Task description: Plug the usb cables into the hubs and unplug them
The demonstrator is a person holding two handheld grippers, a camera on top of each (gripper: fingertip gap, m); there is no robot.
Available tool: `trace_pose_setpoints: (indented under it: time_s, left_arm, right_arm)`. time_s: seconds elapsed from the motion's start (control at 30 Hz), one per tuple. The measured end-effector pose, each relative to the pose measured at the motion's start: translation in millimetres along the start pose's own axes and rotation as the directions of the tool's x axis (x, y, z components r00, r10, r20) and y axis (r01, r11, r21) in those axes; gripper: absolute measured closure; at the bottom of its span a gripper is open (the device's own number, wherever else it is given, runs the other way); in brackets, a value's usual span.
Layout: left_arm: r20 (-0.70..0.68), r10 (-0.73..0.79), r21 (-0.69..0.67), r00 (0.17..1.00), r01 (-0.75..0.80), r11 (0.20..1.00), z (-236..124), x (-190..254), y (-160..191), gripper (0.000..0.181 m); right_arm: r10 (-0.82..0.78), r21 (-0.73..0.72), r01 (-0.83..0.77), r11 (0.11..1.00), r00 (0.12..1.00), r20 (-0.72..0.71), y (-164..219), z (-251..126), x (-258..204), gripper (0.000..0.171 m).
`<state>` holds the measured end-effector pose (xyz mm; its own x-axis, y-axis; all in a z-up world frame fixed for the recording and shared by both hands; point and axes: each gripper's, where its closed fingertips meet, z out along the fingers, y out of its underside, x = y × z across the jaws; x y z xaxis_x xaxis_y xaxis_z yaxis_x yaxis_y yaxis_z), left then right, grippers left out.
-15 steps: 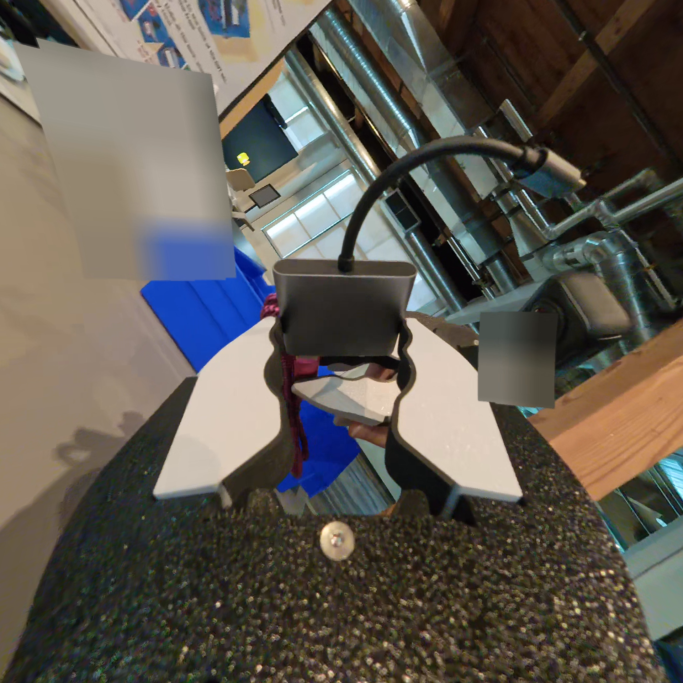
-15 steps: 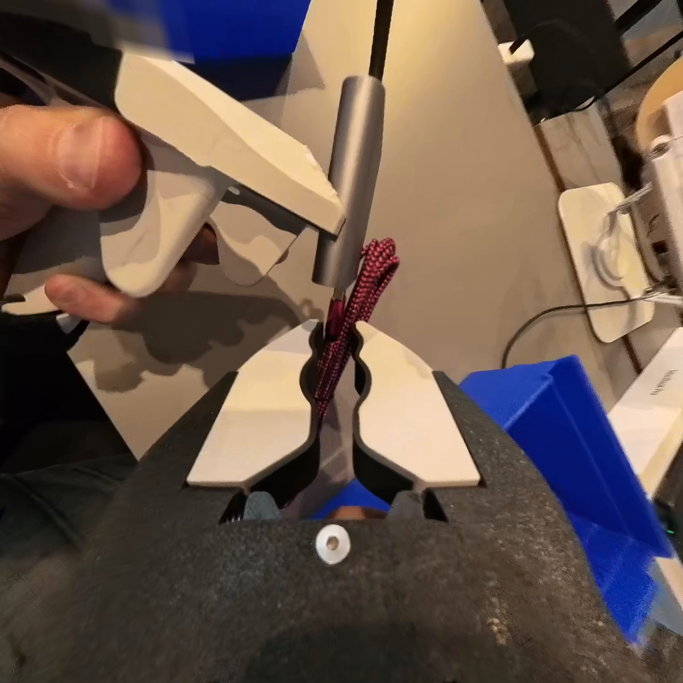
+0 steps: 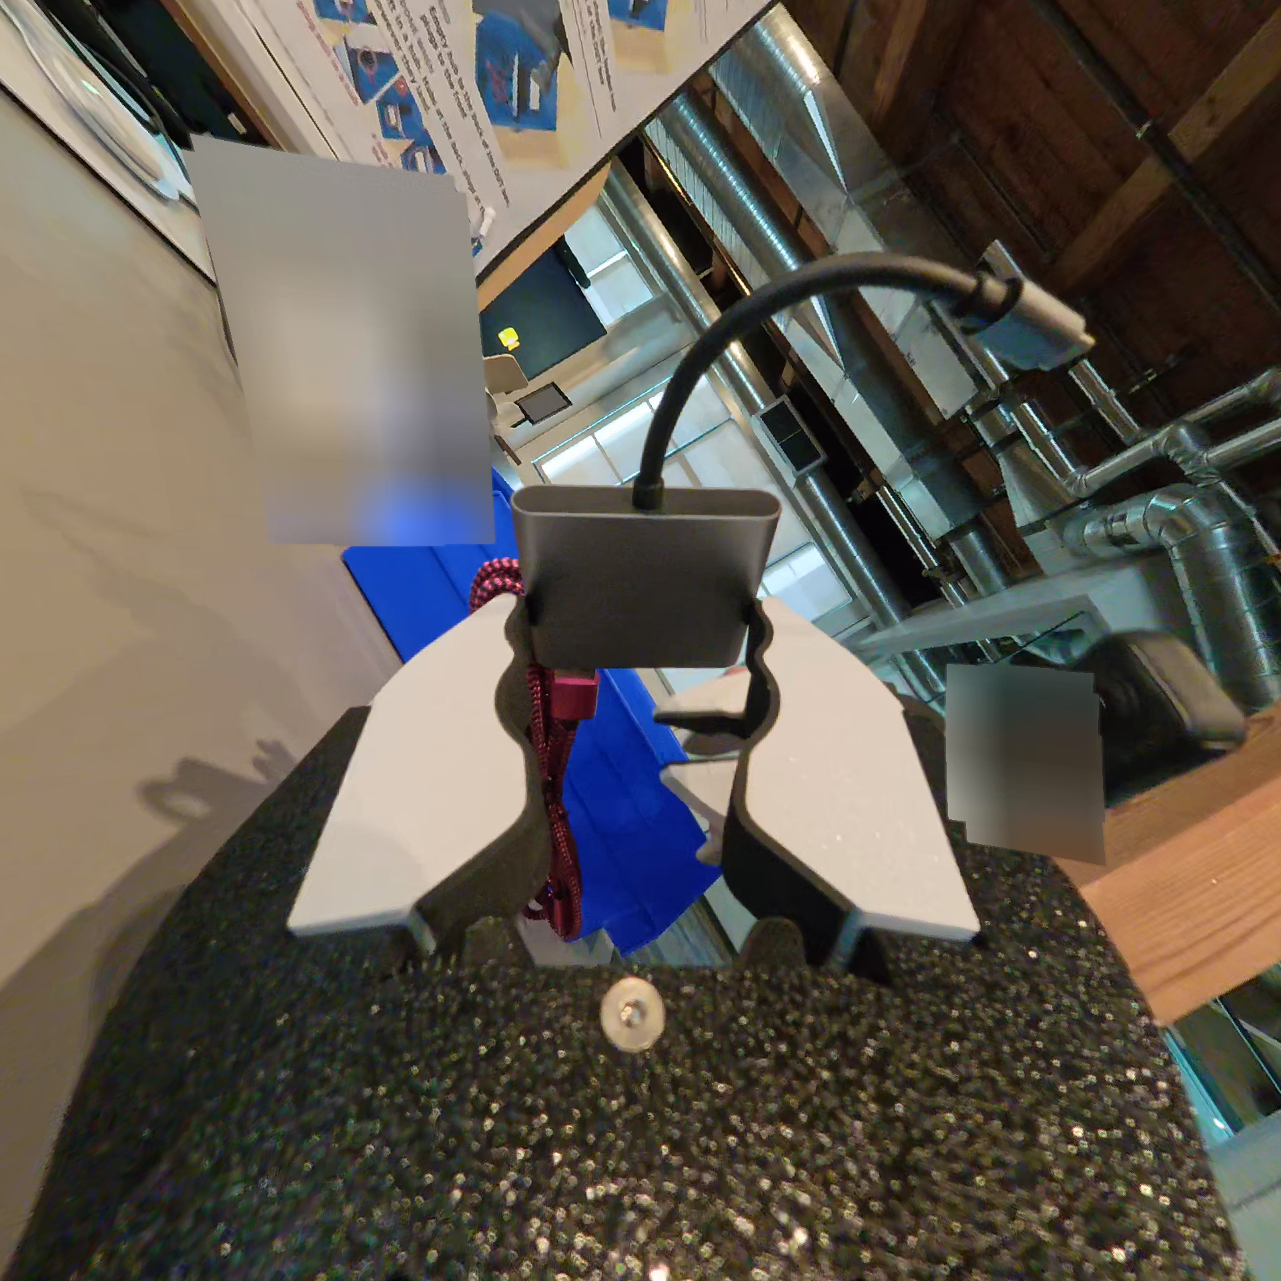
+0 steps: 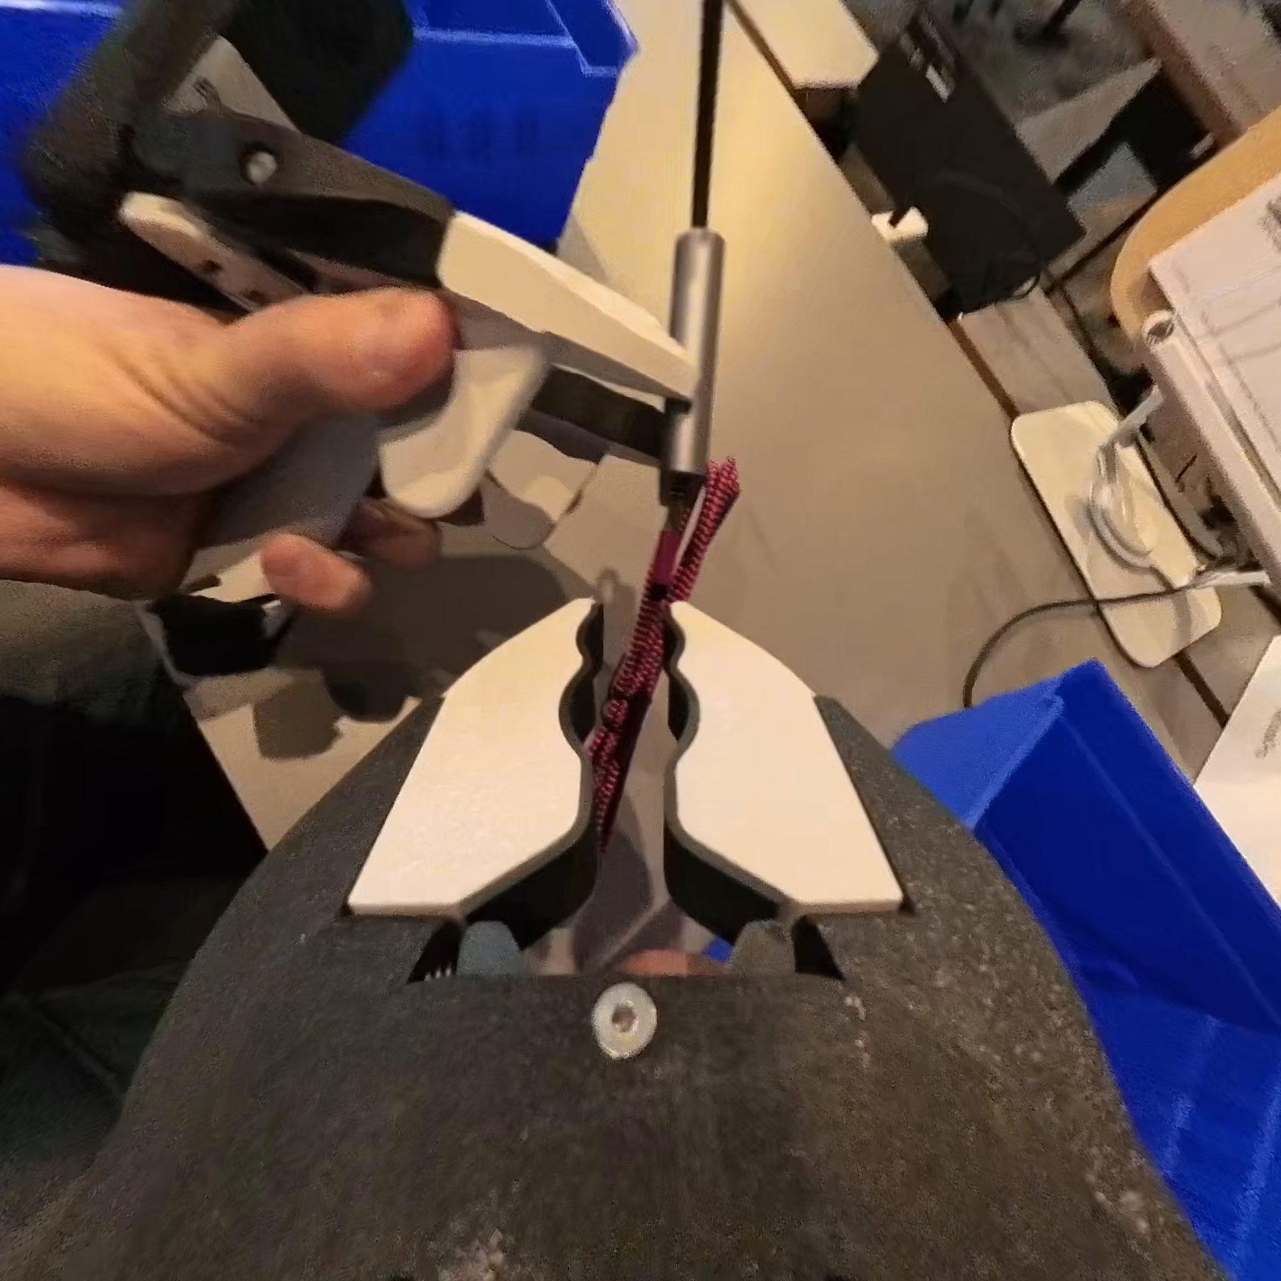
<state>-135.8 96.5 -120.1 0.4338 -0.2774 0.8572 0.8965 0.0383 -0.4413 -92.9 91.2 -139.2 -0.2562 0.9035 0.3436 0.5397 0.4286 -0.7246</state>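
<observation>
Hub (image 3: 641, 575) rigid, clamped in our left hand-held gripper (image 3: 641, 624); right hand-held gripper (image 4: 634, 624) pinches floppy braided cable (image 4: 627, 700), so we'd grip its plug (image 4: 664, 558).

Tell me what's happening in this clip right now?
A person is working two handheld grippers. The left gripper is clamped on a grey USB hub, held up in the air with its short black lead arching away. The right gripper pinches a red braided USB cable just below the hub. The cable's red plug sits right at the hub's lower edge; whether it is seated cannot be told.
</observation>
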Motion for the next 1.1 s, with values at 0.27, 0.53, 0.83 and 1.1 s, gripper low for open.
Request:
trace_pose_setpoints:
  time_s: [0.27, 0.53, 0.83, 1.1]
  left_arm:
    - [-0.027, 0.009, 0.010, 1.000, -0.008, 1.000, 0, 13, -1, 0.122]
    - [-0.060, 0.006, 0.008, 0.998, -0.006, 1.000, 0, 22, -3, 0.122]
    - [-0.099, 0.036, -0.047, 0.994, -0.041, 0.998, 2, 28, 2, 0.122]
    - [-0.121, 0.065, -0.113, 0.990, -0.079, 0.990, 4, 33, 10, 0.121]
  right_arm:
    - [-0.004, 0.073, 0.013, 0.997, 0.992, -0.126, -10, 6, 4, 0.148]
    - [0.020, 0.055, -0.012, 0.998, 0.990, -0.140, -10, 13, 7, 0.160]
    - [0.005, 0.035, -0.001, 0.999, 0.995, -0.104, -9, 6, 13, 0.166]
    - [-0.159, -0.036, 0.157, 0.987, 0.984, -0.083, -4, -1, 15, 0.166]
